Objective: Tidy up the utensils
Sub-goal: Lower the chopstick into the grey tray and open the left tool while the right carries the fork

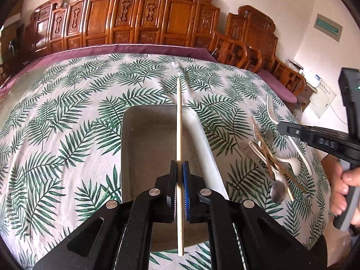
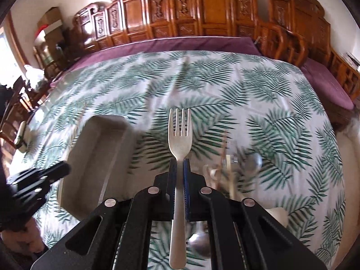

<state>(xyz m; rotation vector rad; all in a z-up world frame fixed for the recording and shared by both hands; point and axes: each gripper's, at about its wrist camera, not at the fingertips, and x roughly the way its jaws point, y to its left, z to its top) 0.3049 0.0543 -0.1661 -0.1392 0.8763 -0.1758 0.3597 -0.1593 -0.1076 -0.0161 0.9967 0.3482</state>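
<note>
Left wrist view: left tool point(image 1: 180, 168) clamps chopstick point(image 1: 179, 121) over tray point(image 1: 144, 139) | right tool point(image 2: 179, 168) clamps fork point(image 2: 180, 135), right of tray point(image 2: 94, 148) | utensil pile point(image 1: 274, 157) on surface, right | risk: thin chopstick pivots in the pads, lands outside tray

Green palm-leaf tablecloth point(image 1: 67, 123), beige tray point(image 1: 146, 139), cream fork point(image 2: 180, 139), pale chopstick point(image 1: 179, 117)
</note>
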